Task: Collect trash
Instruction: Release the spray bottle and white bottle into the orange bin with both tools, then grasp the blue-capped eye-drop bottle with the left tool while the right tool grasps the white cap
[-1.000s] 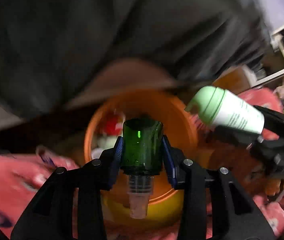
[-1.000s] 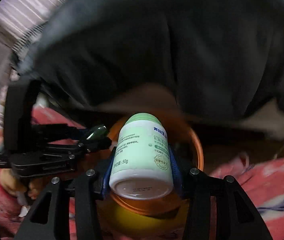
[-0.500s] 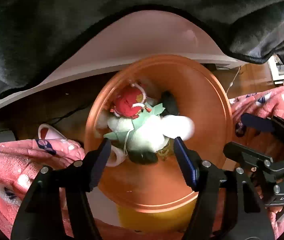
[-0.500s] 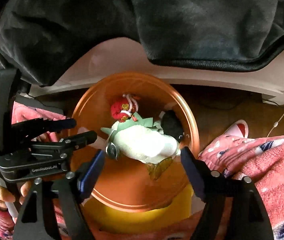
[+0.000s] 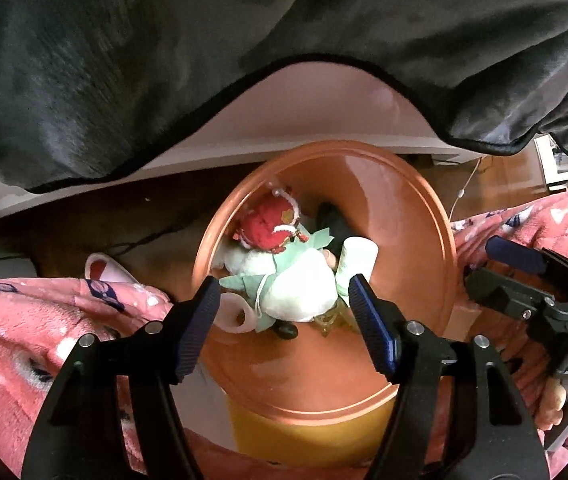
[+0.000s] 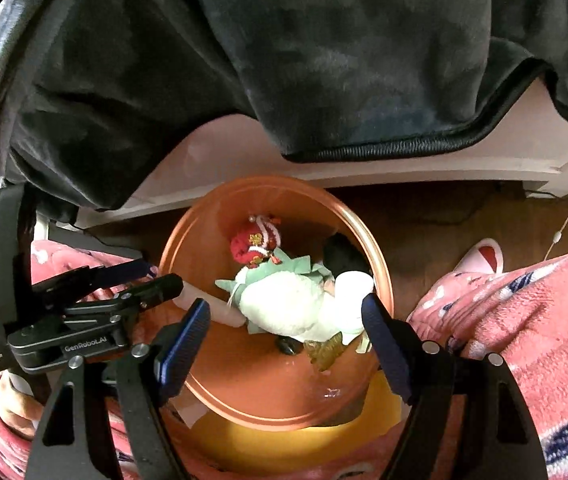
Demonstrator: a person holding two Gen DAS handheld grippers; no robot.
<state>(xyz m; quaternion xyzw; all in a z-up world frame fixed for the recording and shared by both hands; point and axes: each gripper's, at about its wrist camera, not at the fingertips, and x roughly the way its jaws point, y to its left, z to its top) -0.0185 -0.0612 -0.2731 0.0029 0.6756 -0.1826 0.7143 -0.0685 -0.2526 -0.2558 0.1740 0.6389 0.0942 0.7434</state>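
Note:
An orange bin [image 5: 400,236] with a yellow outside stands on the floor below both grippers. Inside lie a red plush ball [image 5: 269,224], a white and pale green soft bundle [image 5: 296,288], a pink tube [image 5: 235,312] and a white bottle [image 5: 358,254]. A greenish glass bottle [image 5: 326,320] peeks out from under the bundle. My left gripper [image 5: 284,284] hangs open over the bin with nothing between its fingers. My right gripper [image 6: 284,304] also stands open and empty above the same trash. The bin [image 6: 203,240], ball [image 6: 253,240] and white bottle [image 6: 350,284] show in the right wrist view too.
A dark blanket [image 5: 243,60] drapes over a white furniture edge [image 5: 324,108] behind the bin. Pink patterned fleece [image 5: 23,320] flanks the bin on both sides. A slipper [image 6: 484,260] and a white cable [image 6: 564,224] lie on the wooden floor.
A second ago the left gripper held a green glass bottle and the right a white bottle. Both jaws opened, the bottles now lie in the bin, and both grippers sank closer.

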